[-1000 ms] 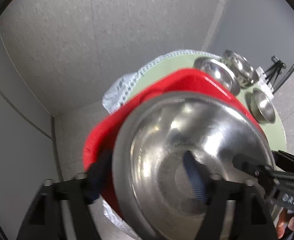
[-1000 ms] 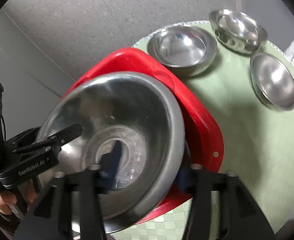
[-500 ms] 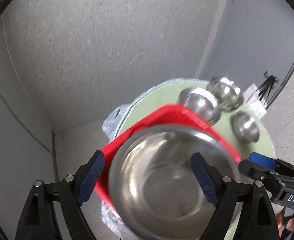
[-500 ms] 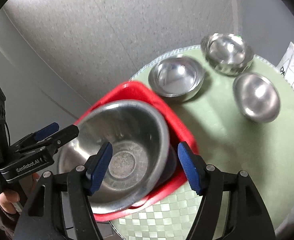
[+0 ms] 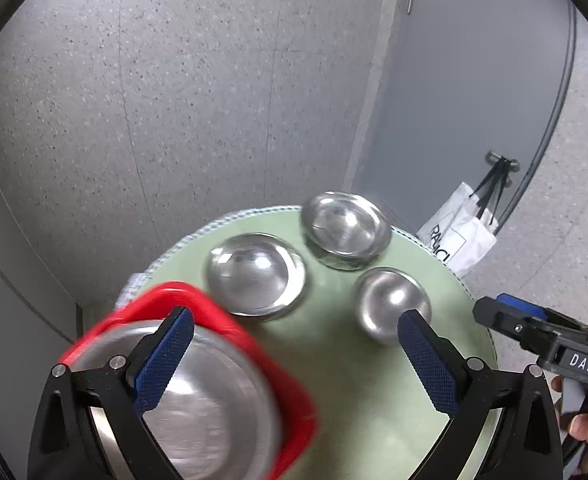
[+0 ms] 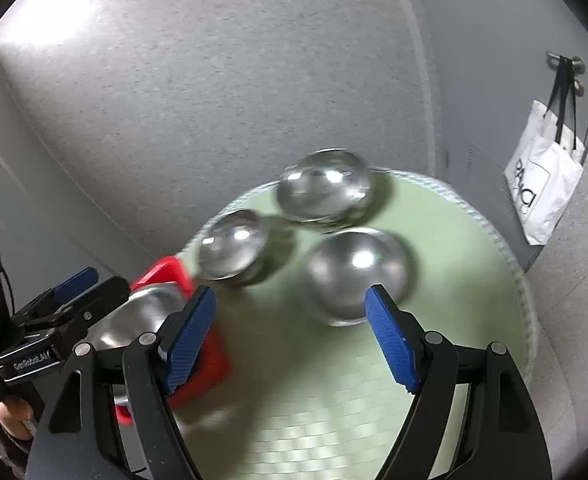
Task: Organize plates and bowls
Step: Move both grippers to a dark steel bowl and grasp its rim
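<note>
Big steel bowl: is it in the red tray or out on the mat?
In. The big steel bowl sits inside the red tray, whose rim shows around it; neither gripper holds it.

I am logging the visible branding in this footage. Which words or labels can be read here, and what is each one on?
"DAS": white label on the right gripper, seen from the left wrist.
"GenRobot.AI": white print on the left gripper, seen from the right wrist; partly hidden.
Black lettering on the white tote bag: partly visible, not legible.
</note>
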Demonstrator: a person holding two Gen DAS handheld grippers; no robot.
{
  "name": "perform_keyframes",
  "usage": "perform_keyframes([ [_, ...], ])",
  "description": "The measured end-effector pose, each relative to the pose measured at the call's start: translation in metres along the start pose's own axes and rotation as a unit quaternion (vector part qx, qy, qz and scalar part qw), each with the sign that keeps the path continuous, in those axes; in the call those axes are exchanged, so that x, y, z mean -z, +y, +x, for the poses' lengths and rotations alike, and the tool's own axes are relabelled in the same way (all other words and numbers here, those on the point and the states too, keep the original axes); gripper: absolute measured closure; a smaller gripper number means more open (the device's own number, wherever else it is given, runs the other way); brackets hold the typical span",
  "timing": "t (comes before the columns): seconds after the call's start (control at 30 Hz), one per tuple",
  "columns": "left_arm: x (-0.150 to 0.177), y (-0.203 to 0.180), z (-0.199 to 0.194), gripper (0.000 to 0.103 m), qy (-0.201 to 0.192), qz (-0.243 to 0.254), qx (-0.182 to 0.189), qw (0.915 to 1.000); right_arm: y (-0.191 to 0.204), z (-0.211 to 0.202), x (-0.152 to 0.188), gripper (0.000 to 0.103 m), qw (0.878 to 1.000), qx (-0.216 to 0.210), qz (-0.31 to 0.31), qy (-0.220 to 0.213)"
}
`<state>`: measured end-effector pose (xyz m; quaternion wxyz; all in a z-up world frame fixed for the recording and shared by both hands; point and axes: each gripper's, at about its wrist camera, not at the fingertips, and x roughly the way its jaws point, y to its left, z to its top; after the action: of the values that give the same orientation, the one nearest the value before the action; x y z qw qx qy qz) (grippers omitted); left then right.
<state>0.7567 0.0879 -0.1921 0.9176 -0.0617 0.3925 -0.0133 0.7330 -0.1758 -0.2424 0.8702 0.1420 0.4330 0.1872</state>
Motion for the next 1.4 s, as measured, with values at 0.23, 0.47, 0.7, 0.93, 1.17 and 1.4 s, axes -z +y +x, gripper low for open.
perform_keyframes([
  [0.23, -0.013, -0.076, 0.068, 0.003, 0.046, -0.027, -0.033, 0.9980, -0.071, 0.034, -0.029, 0.024, 0.998, -0.007, -0.034, 0.054],
  [0.47, -0.013, -0.092, 0.135, 0.005, 0.116, -0.077, -0.060, 0.9884, -0.096, 0.082, -0.030, 0.024, 0.992, -0.026, -0.052, 0.113],
  [0.7, -0.006, -0.090, 0.181, 0.010, 0.150, -0.074, -0.084, 0.9823, -0.107, 0.119, -0.028, 0.024, 0.988, -0.034, -0.049, 0.145],
  [0.93, -0.011, -0.088, 0.202, 0.019, 0.139, -0.060, -0.105, 0.9830, -0.100, 0.129, -0.032, 0.025, 0.988, -0.017, -0.051, 0.145],
  [1.17, -0.053, -0.054, 0.169, 0.011, 0.093, -0.034, -0.103, 0.9898, -0.046, 0.119, -0.057, 0.025, 0.989, -0.049, -0.077, 0.116],
  [1.4, -0.091, 0.024, 0.189, 0.011, 0.124, -0.057, -0.096, 0.9860, 0.022, 0.161, -0.058, 0.027, 0.981, -0.097, -0.082, 0.144],
])
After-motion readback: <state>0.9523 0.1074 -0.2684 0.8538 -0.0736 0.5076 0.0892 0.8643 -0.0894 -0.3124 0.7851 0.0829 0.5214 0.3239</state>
